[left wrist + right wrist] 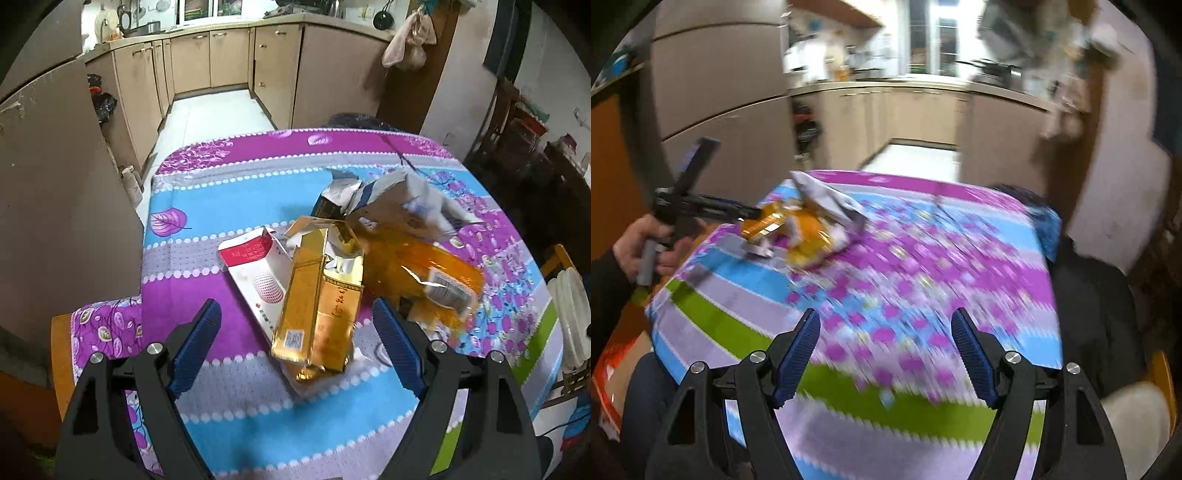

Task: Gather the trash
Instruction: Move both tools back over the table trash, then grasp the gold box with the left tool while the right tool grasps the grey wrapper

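Observation:
A heap of trash lies on a table with a purple, blue and grey striped cloth (pixel 229 398). In the left wrist view a gold carton (pixel 317 302) lies nearest, over a white and red flattened box (pixel 255 269). An orange wrapper (pixel 417 266) and a crumpled white and blue bag (pixel 402 203) lie behind. My left gripper (pixel 295 317) hovers open just short of the gold carton, nothing between its fingers. In the blurred right wrist view the heap (pixel 809 225) sits at the far left of the table. My right gripper (pixel 884 326) is open over bare cloth (pixel 923 258), far from the heap.
A hand (pixel 646 240) holds the left gripper's handle beside the heap. Kitchen cabinets (pixel 229 59) and a white floor (pixel 218 114) lie beyond the table. A brown door (pixel 55 184) stands to the left. A dark bag (pixel 1097 317) hangs off the table's right side.

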The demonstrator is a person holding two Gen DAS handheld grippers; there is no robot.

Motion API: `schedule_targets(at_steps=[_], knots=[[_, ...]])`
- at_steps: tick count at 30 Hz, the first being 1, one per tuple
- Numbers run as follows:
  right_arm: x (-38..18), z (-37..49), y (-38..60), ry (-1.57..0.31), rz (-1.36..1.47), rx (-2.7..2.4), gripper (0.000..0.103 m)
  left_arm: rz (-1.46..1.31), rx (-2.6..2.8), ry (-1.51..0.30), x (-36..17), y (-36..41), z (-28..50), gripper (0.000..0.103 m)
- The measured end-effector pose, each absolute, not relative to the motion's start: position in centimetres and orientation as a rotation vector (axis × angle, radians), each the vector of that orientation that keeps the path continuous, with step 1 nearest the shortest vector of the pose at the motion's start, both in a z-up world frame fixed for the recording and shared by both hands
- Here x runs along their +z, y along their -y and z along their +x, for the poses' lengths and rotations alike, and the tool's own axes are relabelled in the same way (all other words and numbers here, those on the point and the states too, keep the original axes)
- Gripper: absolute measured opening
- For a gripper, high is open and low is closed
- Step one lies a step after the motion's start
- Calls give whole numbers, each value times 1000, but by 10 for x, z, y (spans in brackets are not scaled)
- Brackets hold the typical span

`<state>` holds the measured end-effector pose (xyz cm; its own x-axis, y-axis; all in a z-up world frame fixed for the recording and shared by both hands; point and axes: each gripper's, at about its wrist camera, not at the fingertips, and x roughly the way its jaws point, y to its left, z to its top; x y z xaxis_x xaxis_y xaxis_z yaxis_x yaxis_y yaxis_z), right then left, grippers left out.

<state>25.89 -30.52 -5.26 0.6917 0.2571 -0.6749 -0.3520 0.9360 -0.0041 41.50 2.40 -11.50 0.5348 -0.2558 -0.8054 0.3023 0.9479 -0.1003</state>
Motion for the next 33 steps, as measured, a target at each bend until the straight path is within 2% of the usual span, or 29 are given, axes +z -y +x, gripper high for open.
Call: schedule_targets(at_steps=[1, 3, 5, 7, 11, 17, 23, 24, 25, 27, 28, 33], knots=[[-47, 273, 297, -734, -155, 369, 74, 63, -333, -947, -116, -22, 416, 80], [-39, 298, 281, -745, -185, 418, 73, 81, -335, -944, -117, -18, 417, 72], [-31, 323, 264, -756, -224, 455, 73, 81, -335, -959, -120, -17, 418, 52], [-26, 347, 243, -771, -270, 496, 73, 89, -331, -970, -124, -18, 419, 40], [-32, 396, 190, -847, -430, 573, 73, 101, -349, -952, -124, -15, 414, 26], [-55, 461, 148, -966, -504, 614, 73, 81, -376, -965, -125, -17, 416, 25], [-81, 489, 130, -1048, -534, 625, 72, 59, -402, -980, -126, -20, 419, 25], [-85, 490, 129, -1055, -540, 627, 67, 61, -402, -979, -126, -20, 420, 25], [-86, 489, 129, -1062, -528, 637, 53, 62, -400, -979, -125, -20, 420, 25], [-88, 489, 127, -1051, -519, 631, 45, 60, -393, -976, -125, -19, 421, 25], [-87, 487, 128, -1047, -514, 630, 44, 63, -383, -970, -124, -18, 421, 21], [-65, 467, 148, -936, -392, 614, 38, 54, -340, -927, -122, -16, 412, 21]])
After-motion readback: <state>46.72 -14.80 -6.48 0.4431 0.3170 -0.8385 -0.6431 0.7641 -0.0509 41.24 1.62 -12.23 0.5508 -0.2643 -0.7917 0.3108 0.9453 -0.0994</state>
